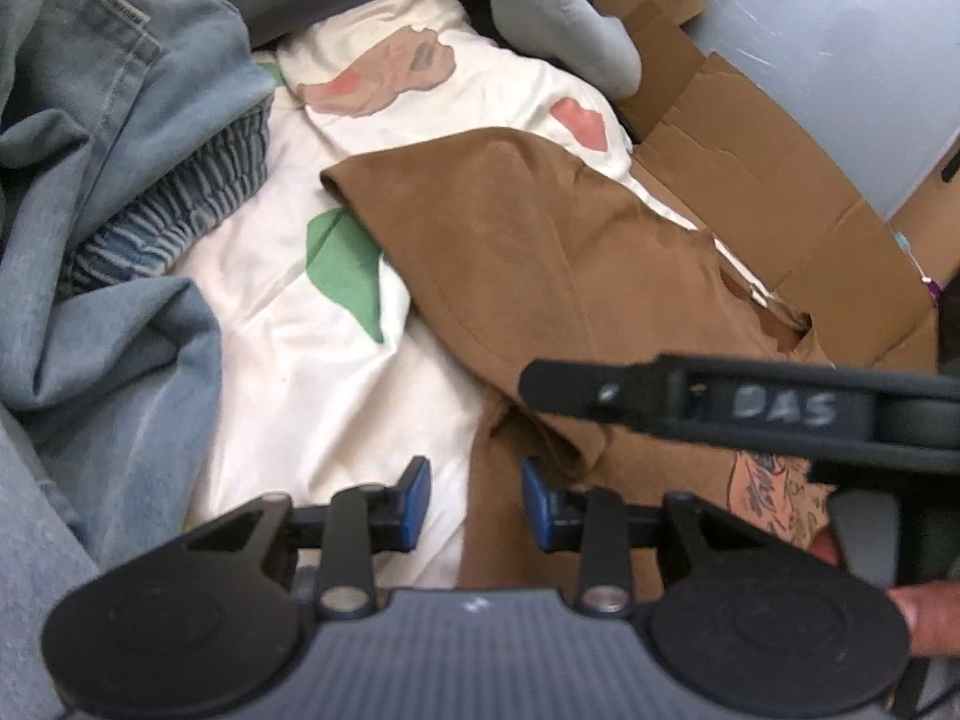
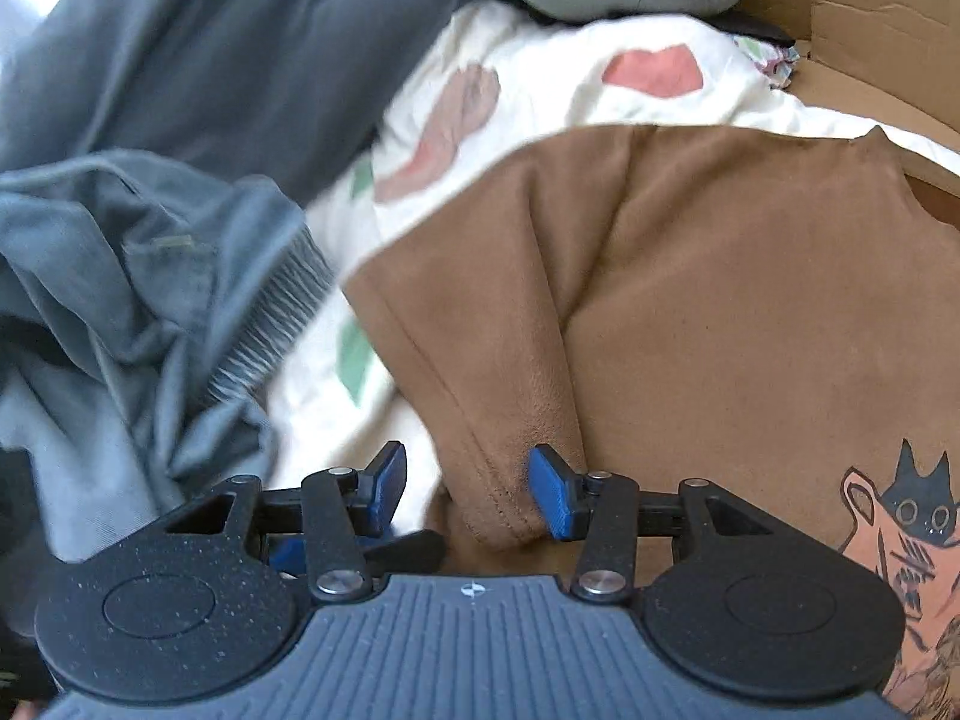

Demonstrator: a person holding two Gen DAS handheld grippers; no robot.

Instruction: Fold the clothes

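Both tools stand open, holding nothing: the right tool point(image 2: 459, 489) straddles the sleeve hem of the brown T-shirt point(image 2: 720, 300), the left tool point(image 1: 474, 501) hovers at its edge. The T-shirt lies rumpled on the bedsheet point(image 1: 312, 372), not squared; denim point(image 1: 120, 180) sits crumpled beside it.

Soft daylight, no glare. My views bend hard at the edges, corners going black. White printed sheet point(image 1: 312, 396) is brightest, nearly blown out. Left of it, grey garments point(image 2: 150, 276) smear with motion blur in my right view. Brown shirt point(image 2: 720, 312) stays sharper, with soft shadows in its folds.
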